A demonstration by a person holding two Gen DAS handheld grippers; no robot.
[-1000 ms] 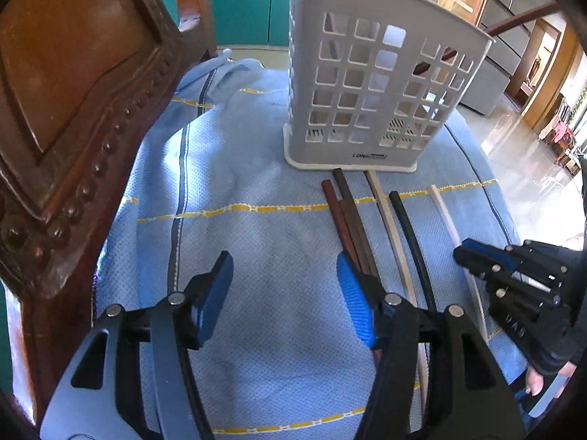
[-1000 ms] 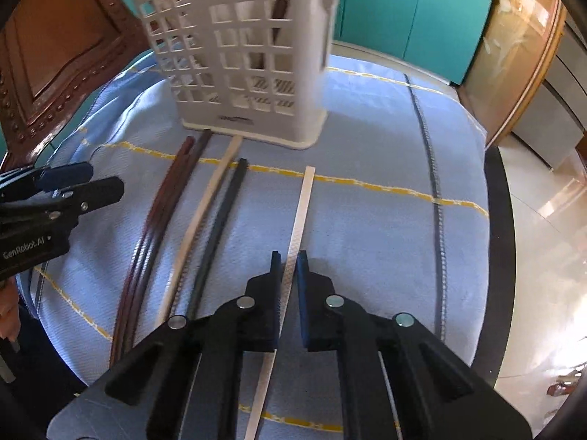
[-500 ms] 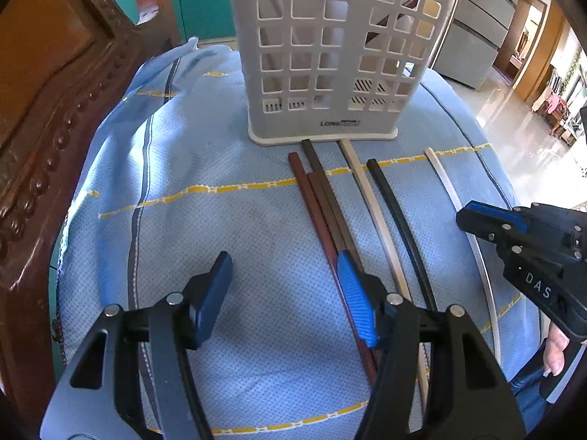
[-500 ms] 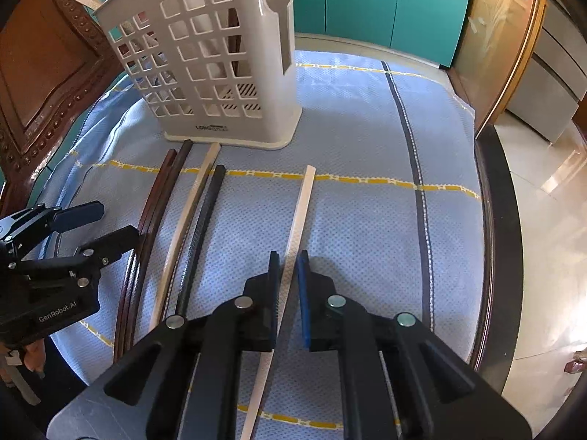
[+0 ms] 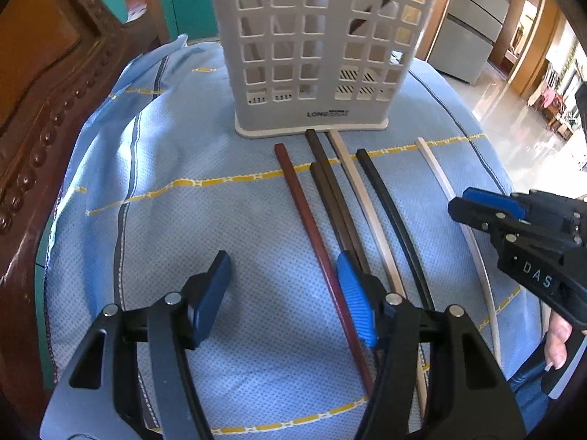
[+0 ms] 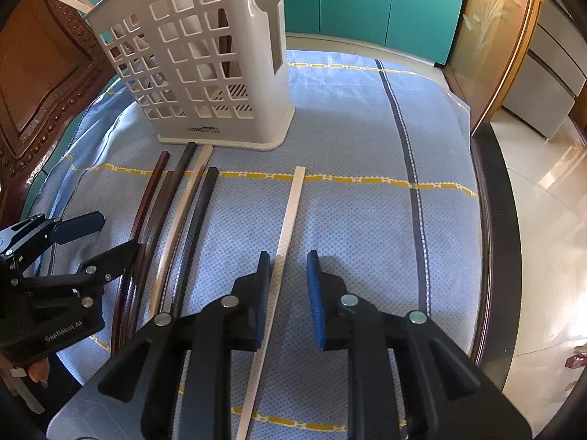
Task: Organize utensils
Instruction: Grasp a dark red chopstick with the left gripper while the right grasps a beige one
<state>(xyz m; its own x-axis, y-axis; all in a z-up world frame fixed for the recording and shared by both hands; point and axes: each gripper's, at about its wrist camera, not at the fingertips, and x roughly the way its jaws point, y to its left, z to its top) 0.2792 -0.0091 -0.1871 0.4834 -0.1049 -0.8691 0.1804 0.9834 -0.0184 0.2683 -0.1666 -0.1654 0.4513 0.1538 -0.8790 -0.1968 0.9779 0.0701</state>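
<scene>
- Carved wooden chair back (image 5: 44, 117) stands at far left, beside the blue cloth (image 5: 165, 220).
- Left gripper (image 5: 282, 293): jaws apart, empty; red-brown chopstick (image 5: 312, 242) lies on the cloth between its fingers, untouched.
- White slotted utensil basket (image 5: 312, 47) stands upright on the cloth; chopsticks inside.
- Two dark brown chopsticks (image 5: 337, 201), a beige chopstick (image 5: 367, 201) and a black chopstick (image 5: 389, 201) lie side by side before it.
- Right gripper (image 6: 288, 275): jaws opening, unclenched; cream chopstick (image 6: 290, 212) lies between them, next to the left pad.
</scene>
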